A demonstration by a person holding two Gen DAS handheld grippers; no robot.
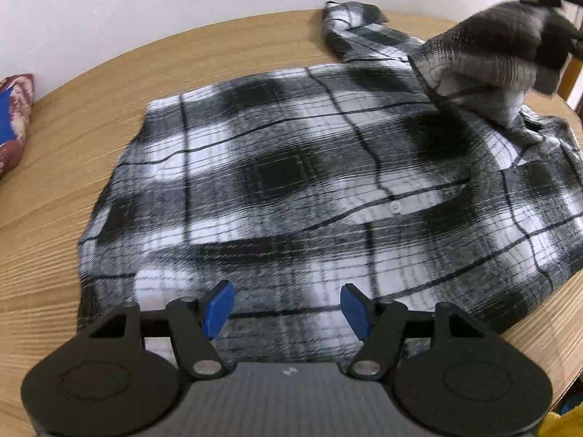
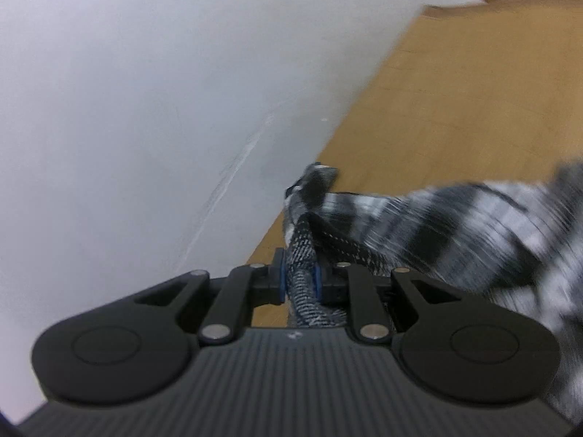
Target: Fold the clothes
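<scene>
Wooden table (image 1: 54,167) against a white wall (image 2: 127,109) was the setup. Right gripper (image 2: 299,280) had its jaws clamped on a bunched bit of the plaid shirt (image 1: 291,182), lifted at far right. Left gripper (image 1: 286,309) hovered with jaws apart and empty over the near hem. I'd carry that fold across slowly, keeping it taut. Patterned cloth (image 1: 14,116) sat far left, well clear.

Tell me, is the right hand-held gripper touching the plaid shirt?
Touching. The right wrist view shows the right hand-held gripper with both blue pads pressed on a bunched fold of the plaid shirt.
</scene>
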